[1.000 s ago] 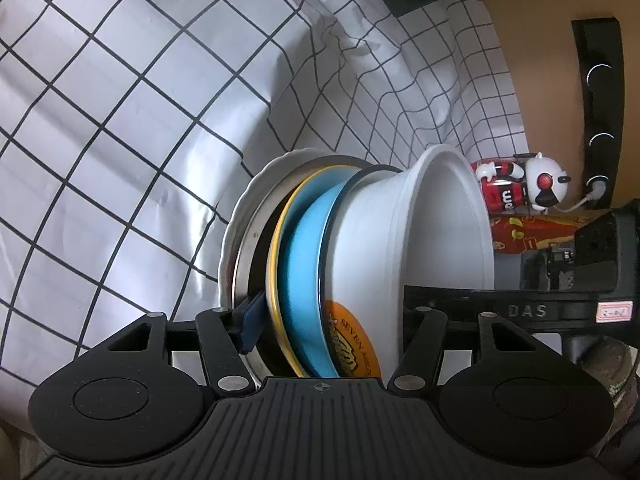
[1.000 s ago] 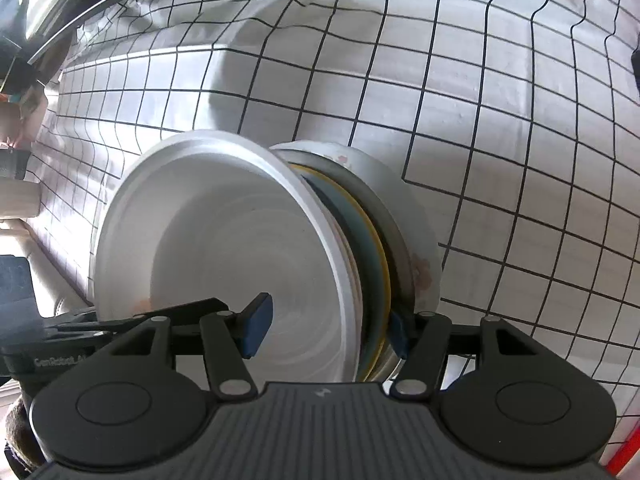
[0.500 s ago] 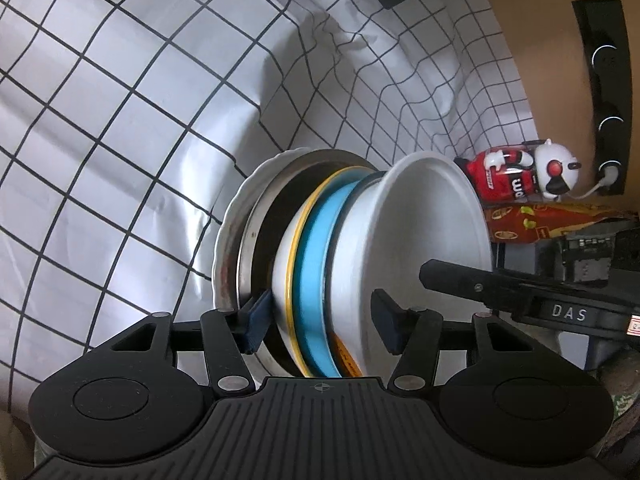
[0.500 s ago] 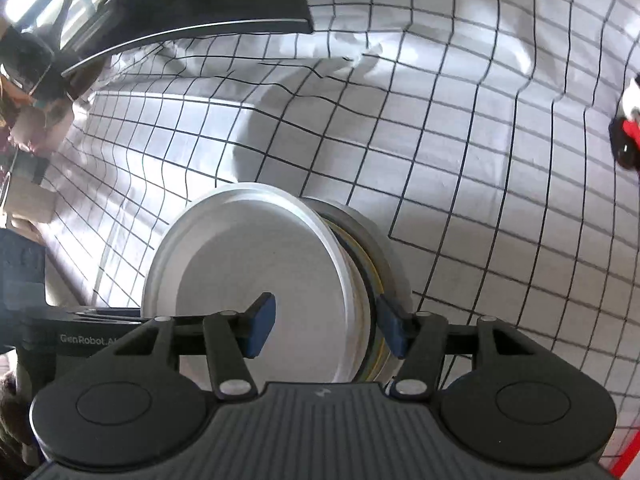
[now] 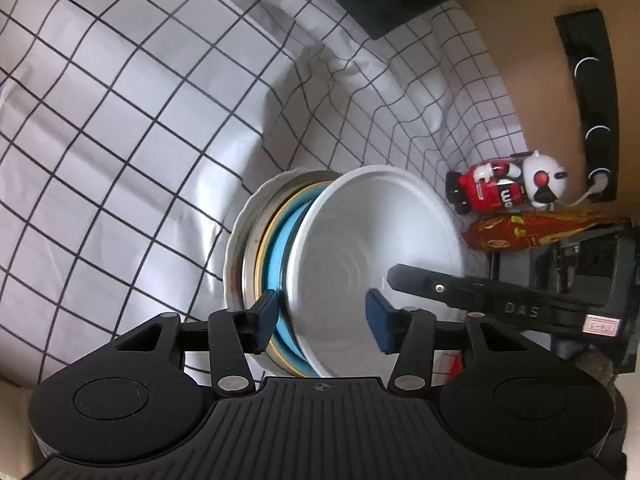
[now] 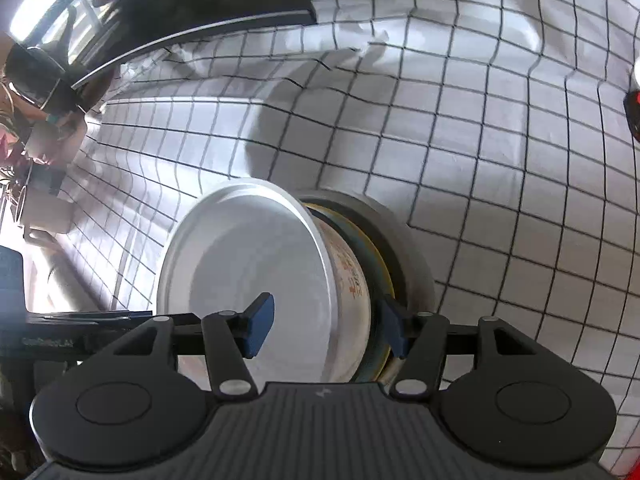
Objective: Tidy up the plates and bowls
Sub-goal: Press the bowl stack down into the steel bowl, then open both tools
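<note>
A stack of dishes is held above the checked cloth: a white bowl (image 5: 372, 248) on top, then a blue dish (image 5: 280, 236), a yellow-rimmed dish, a steel plate and a scalloped white plate (image 5: 236, 248). My left gripper (image 5: 324, 318) straddles one edge of the stack, one pad inside the bowl, the other at the plates. My right gripper (image 6: 328, 326) straddles the opposite edge of the white bowl (image 6: 248, 272) and the plates (image 6: 412, 264) in the same way. The right gripper's finger (image 5: 472, 292) also shows in the left wrist view.
A white cloth with a black grid (image 5: 120, 128) covers the table. A red and white toy figure (image 5: 508, 192) and a red snack packet (image 5: 528, 232) lie at the far right by a black power strip (image 5: 592, 100). A dark screen edge (image 6: 192, 12) stands at the back.
Both grippers and the stack have risen from the cloth, so the stack looks smaller. The bowl's open side now faces the left wrist camera more.
</note>
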